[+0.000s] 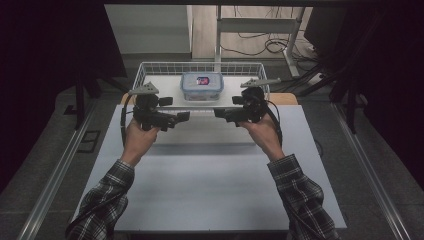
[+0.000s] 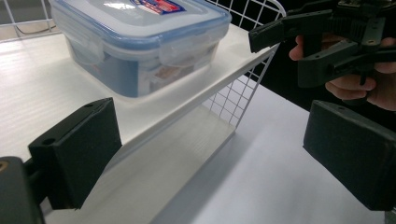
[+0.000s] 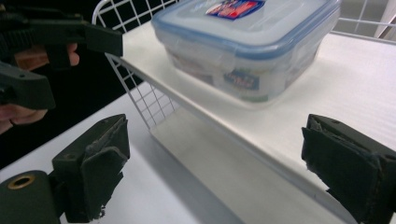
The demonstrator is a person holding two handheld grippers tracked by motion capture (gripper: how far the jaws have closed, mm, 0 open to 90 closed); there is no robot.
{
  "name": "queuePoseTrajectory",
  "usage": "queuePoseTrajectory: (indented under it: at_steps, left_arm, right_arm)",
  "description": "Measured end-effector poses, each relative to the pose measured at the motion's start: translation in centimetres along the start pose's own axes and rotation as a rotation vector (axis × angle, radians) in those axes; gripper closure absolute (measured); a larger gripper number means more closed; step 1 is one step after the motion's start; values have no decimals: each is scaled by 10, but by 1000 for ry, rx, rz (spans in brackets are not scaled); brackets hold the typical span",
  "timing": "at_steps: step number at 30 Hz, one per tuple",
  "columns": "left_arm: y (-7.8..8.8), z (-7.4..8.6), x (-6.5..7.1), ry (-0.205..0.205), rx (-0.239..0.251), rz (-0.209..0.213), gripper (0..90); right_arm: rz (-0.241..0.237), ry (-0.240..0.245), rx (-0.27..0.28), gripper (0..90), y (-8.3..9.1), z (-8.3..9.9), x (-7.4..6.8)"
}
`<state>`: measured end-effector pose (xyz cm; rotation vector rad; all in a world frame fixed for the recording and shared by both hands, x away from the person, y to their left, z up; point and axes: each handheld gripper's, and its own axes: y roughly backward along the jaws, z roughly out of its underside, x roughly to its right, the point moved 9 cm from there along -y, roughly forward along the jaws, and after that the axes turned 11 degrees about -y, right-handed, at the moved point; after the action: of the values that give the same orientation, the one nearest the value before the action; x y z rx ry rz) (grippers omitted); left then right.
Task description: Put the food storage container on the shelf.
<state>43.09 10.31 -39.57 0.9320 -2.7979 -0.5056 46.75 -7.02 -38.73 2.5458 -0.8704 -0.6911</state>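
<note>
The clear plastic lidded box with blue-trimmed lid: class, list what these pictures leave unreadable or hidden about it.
- Clear plastic lidded box: lid sticker print too small in the high view, cut by the top edge in the left gripper view.
- Its contents: blurred behind the cloudy wall.
- Its far side: hidden by the box itself in the right gripper view.

You have one clear plastic container [image 1: 202, 86] with a blue-rimmed lid, one white wire basket [image 1: 150, 67] and one white table [image 1: 210, 185]. Two handheld grippers — your left gripper [image 1: 183, 117] and right gripper [image 1: 220, 113], two black jaws each. Two hands — left hand [image 1: 137, 137], right hand [image 1: 260, 131] — and two plaid sleeves [image 1: 102, 200].
</note>
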Motion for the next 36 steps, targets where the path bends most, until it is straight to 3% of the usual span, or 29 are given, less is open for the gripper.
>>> queuePoseTrajectory:
  at_steps: [7, 15, 24, 29, 31, 34, 36]
  left_arm:
    - [2, 8, 13, -36, -4, -4, 35]
    - [4, 23, 28, -79, -17, -21, 27]
    - [0, 47, 41, -120, -64, -34, 15]
    - [-4, 64, 47, -139, -92, -33, 10]
    - [-7, 71, 49, -132, -87, -39, 10]
    - [-12, 82, 51, -125, -118, -39, 11]
    - [-13, 88, 55, -109, -125, -21, 16]
  right_arm:
    - [-3, 53, 17, 19, 6, 12, -8]
    - [-16, 81, 39, 4, 12, 28, -15]
    - [-12, 103, 29, 3, 10, 51, -16]
    - [-4, 131, -3, 3, 7, 68, -15]
    - [3, 137, -19, 3, 5, 73, -14]
    - [21, 149, -21, 3, 5, 77, -14]
    - [13, 146, -24, 0, 5, 81, -16]
